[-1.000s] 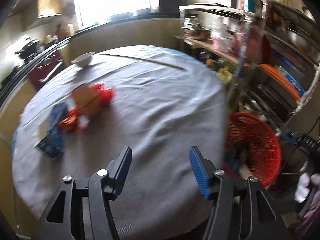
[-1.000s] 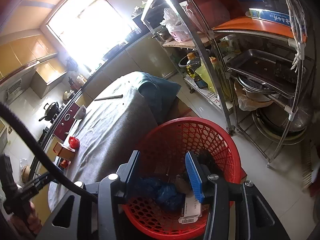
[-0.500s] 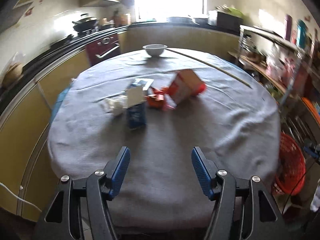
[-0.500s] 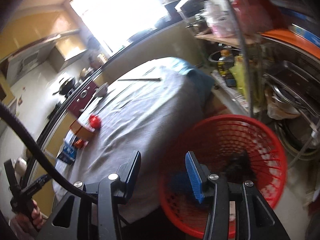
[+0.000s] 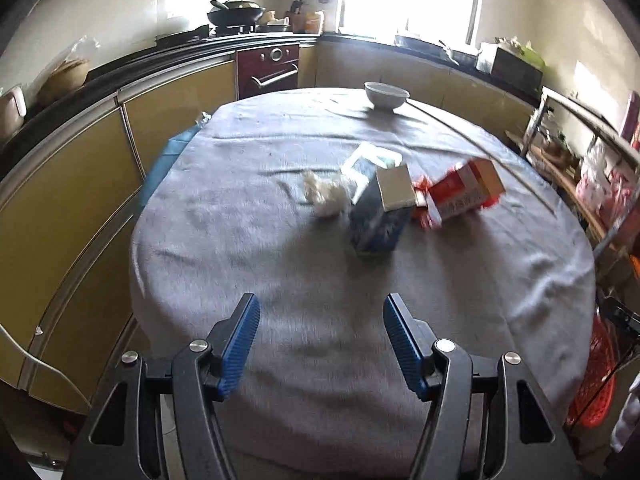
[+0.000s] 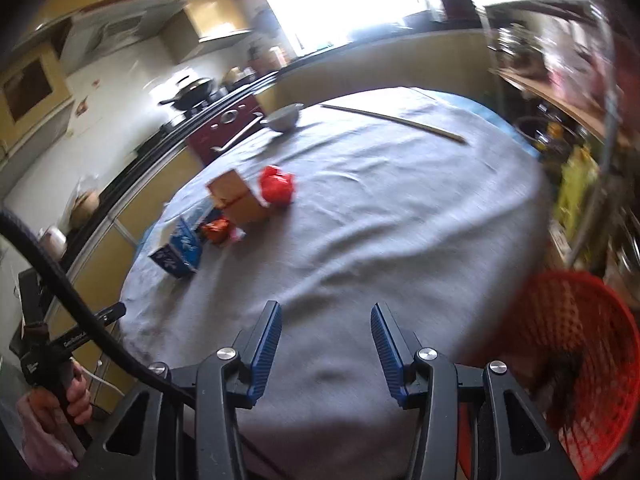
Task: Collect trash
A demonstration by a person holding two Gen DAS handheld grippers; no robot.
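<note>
Trash lies in a cluster on the round table with a grey cloth (image 5: 280,280): a blue carton (image 5: 380,216) (image 6: 178,252), a crumpled white paper ball (image 5: 326,196), a red and tan box (image 5: 464,194) (image 6: 236,200), a red crumpled wrapper (image 6: 276,186) and a small orange wrapper (image 6: 216,230). My left gripper (image 5: 320,340) hangs open over the near table edge, well short of the trash. My right gripper (image 6: 325,344) is open too, empty, over the cloth. The red mesh basket (image 6: 572,360) (image 5: 596,384) stands on the floor at the right.
A white bowl (image 5: 386,94) (image 6: 284,117) and a long thin stick (image 6: 394,120) lie at the far side of the table. Yellow cabinets (image 5: 60,200), a dark red oven (image 5: 268,68) and a stove with a wok line the left. A metal rack (image 6: 592,120) stands right.
Both views have swung away from the red basket toward the table. The trash cluster now sits centred ahead of the left gripper. The right gripper has left the basket and is over the cloth.
</note>
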